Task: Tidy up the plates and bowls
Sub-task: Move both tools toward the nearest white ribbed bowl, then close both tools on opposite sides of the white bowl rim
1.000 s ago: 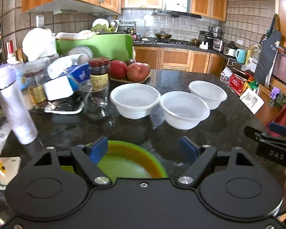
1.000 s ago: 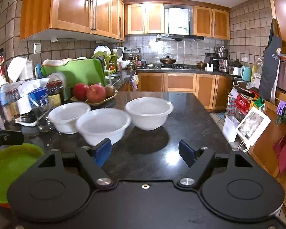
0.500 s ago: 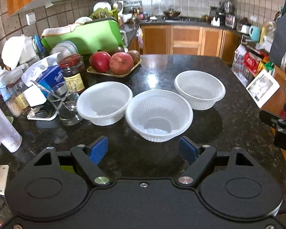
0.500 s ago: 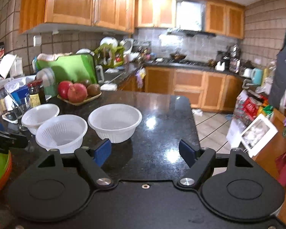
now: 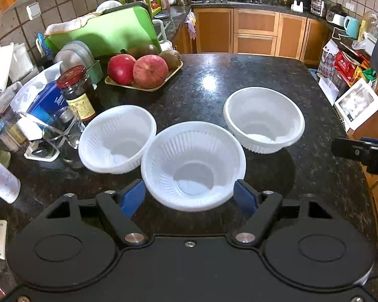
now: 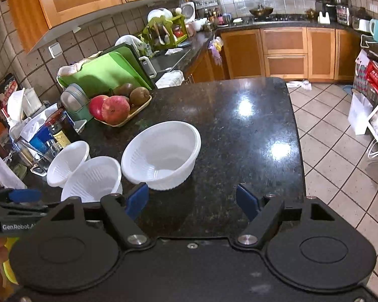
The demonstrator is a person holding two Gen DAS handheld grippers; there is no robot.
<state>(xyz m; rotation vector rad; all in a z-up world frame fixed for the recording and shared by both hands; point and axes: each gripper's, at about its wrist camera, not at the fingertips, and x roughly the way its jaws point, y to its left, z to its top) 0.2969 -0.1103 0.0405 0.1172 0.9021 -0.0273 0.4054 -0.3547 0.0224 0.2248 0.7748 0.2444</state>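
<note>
Both tongs have swung right off the green plate seen earlier, and the left tongs (image 5: 190, 195) now straddle the middle bowl (image 5: 192, 164).

Left tongs' jaws have just been closing with the middle bowl between them; blue pads sit at its rim on either side, cannot tell if they press yet. Right tongs (image 6: 192, 201) spread, nothing between the pads, only bare tabletop (image 6: 239, 130) under them, the right bowl (image 6: 161, 156) just ahead-left. Left bowl (image 5: 117, 138) touches the middle bowl's rim; right bowl stands slightly apart from the middle one. All three are white, upright, empty, in a row on the dark tabletop. Beyond: red-lidded jar (image 5: 78, 91) at left, fruit tray (image 5: 145, 71) with apples, green cutting board (image 5: 105, 32) leaning behind.
</note>
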